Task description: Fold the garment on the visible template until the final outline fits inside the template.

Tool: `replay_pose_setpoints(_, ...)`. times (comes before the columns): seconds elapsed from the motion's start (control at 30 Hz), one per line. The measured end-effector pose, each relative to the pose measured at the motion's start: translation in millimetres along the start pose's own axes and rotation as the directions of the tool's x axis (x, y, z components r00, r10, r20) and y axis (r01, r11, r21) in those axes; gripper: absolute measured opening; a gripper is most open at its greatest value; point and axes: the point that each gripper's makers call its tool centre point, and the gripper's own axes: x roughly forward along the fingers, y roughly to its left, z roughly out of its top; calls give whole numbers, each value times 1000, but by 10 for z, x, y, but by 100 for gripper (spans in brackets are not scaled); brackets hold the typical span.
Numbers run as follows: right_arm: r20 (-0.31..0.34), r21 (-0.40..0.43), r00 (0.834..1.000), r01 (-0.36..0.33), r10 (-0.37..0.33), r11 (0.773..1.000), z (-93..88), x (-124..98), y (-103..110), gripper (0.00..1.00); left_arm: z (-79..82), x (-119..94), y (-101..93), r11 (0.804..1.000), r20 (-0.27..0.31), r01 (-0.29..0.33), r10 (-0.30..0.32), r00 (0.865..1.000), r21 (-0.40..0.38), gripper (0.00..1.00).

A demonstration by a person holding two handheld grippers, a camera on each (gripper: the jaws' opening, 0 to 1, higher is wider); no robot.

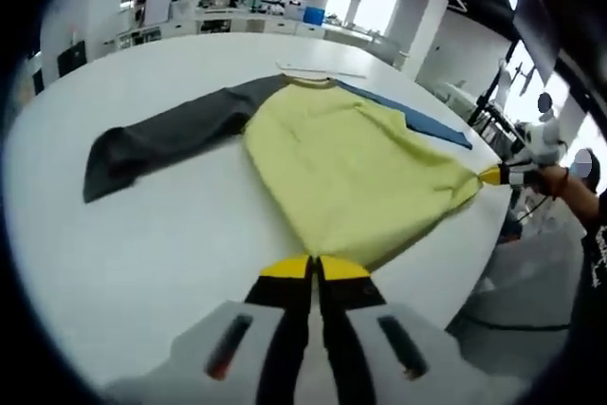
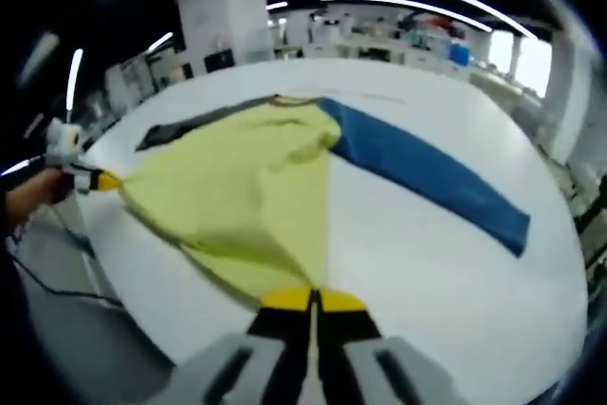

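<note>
A long-sleeved garment lies spread on the white round table (image 1: 142, 234), with a yellow body (image 1: 351, 158), a dark grey sleeve (image 1: 161, 139) and a blue sleeve (image 1: 417, 116). My left gripper (image 1: 313, 267) is shut on one corner of the yellow hem, near the table's edge. In the same view my right gripper (image 1: 493, 175) pinches the other hem corner out past the table edge. In the right gripper view the right gripper (image 2: 313, 299) is shut on the yellow body (image 2: 247, 187) at its hem. The left gripper (image 2: 104, 179) holds the far corner there. The blue sleeve (image 2: 427, 177) stretches away to the right.
The table edge (image 2: 142, 320) runs close under both held hem corners, with floor beyond. A person's hand (image 1: 569, 182) holds the right gripper. Stands (image 1: 493, 111) are off the table's right side. Benches and shelves (image 1: 237, 16) line the back of the room.
</note>
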Motion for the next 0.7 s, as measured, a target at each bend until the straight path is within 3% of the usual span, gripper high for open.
replay_pose_setpoints(0.17,-53,-2,999,8,-8,1000,-144,59,-9,0,-48,15,6,1000,-12,-2,2,1000,-8,0)
replay_pose_setpoints(0.47,-78,-4,997,14,-14,1000,-191,66,-4,0,-83,16,9,1000,-15,-1,0,1000,-8,0)
replay_pose_setpoints(0.63,-35,-7,999,2,-2,1000,-120,49,20,0,-82,-21,6,1000,8,6,-6,1000,22,7)
replay_pose_setpoints(0.7,2,3,1000,-21,21,1000,-55,33,52,7,-82,-55,10,999,21,12,-13,1000,39,12)
